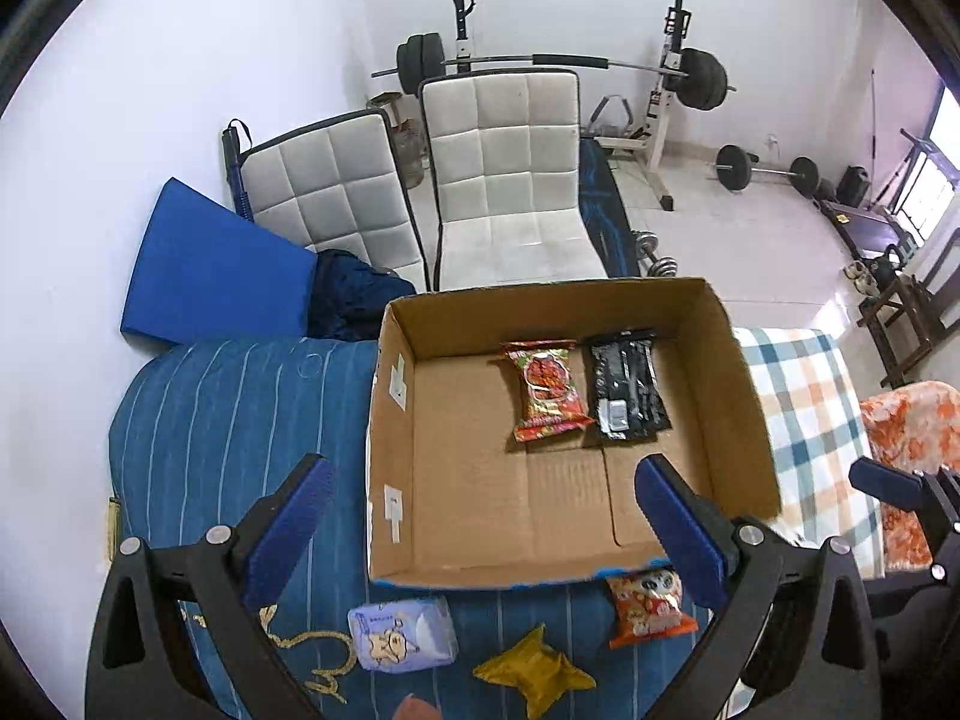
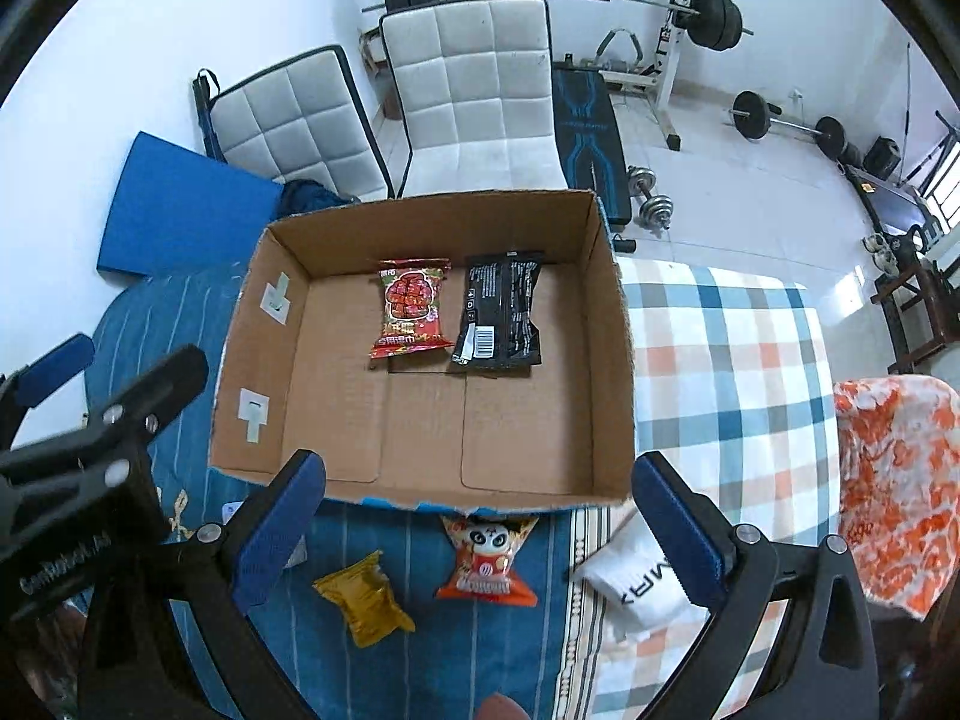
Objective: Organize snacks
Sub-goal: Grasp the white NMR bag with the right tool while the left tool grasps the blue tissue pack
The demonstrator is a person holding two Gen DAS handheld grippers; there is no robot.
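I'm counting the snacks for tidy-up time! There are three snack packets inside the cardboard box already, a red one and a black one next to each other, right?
Not quite: the cardboard box holds two packets, not three. The red packet and the black packet do lie next to each other, as the right wrist view shows. The other snacks are outside the box.

Left wrist view: looked forward and down from near the cardboard box [image 1: 744, 396], toward the chairs [image 1: 510, 180]. Right wrist view: likewise, offset rightward. Both shared box [image 2: 612, 330] and chairs [image 2: 474, 96].
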